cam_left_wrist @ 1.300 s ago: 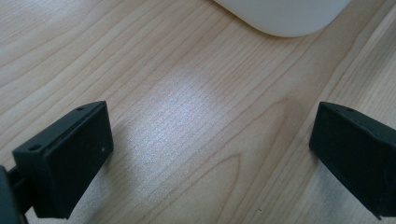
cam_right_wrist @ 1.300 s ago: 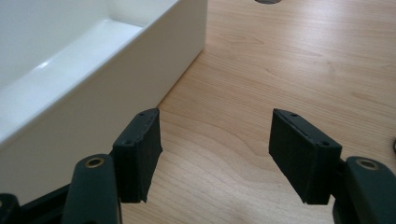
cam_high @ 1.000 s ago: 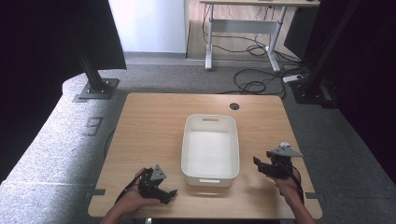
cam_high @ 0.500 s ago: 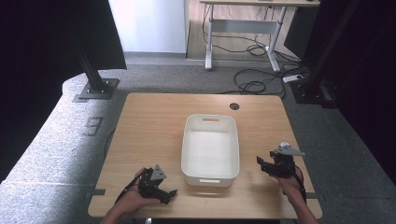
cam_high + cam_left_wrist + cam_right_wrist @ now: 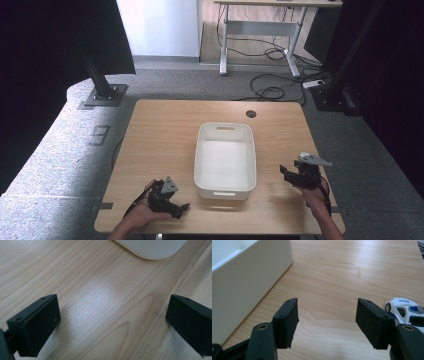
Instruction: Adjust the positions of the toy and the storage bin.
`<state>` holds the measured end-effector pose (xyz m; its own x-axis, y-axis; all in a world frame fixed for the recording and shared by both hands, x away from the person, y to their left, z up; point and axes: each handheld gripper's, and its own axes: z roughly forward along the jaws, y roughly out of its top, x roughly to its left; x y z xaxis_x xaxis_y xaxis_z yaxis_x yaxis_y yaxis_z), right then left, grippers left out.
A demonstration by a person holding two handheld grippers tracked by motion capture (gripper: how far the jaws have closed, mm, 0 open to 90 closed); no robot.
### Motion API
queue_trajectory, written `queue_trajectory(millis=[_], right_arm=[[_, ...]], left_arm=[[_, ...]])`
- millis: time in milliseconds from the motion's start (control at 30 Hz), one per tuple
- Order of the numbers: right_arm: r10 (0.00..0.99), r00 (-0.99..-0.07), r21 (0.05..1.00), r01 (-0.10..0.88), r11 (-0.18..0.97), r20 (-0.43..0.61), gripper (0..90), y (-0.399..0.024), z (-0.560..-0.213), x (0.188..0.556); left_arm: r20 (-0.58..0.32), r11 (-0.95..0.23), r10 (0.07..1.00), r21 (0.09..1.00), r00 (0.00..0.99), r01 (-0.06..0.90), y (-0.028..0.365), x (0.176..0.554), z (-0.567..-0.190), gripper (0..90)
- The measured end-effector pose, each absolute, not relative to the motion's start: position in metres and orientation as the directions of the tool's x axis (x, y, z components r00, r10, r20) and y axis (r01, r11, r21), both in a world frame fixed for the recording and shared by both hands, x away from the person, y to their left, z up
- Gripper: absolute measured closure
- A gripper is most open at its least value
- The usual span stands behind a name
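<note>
— Right gripper (image 5: 289, 173) slides nearer the person since a second ago. Big white bin (image 5: 225, 186) sits mid-table (image 5: 165, 130).
— Both grippers, left gripper (image 5: 176, 205) too, stand spread and empty. Toy police car (image 5: 405, 311) lies just right of the right gripper.

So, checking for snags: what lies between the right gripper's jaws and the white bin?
Nothing: in the right gripper view, only bare wooden table separates the right gripper from the white bin.

The right gripper (image 5: 291, 176) sits lower and nearer the person's edge of the bench (image 5: 165, 130) than 1 second ago, drawn back slightly.
</note>
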<state>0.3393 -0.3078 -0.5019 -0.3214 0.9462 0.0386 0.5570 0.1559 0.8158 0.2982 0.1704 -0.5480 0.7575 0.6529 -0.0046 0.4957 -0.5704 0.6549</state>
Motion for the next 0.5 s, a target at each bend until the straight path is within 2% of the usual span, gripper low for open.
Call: queue_trajectory(millis=[500], right_arm=[[0.946,-0.323,0.814,0.550,0.185,0.003,34.2,-0.3106,-0.5019,0.3418]], left_arm=[[-0.004,-0.570,0.653,0.655,0.757,0.496,0.1704,0.2982,-0.5480,0.0]])
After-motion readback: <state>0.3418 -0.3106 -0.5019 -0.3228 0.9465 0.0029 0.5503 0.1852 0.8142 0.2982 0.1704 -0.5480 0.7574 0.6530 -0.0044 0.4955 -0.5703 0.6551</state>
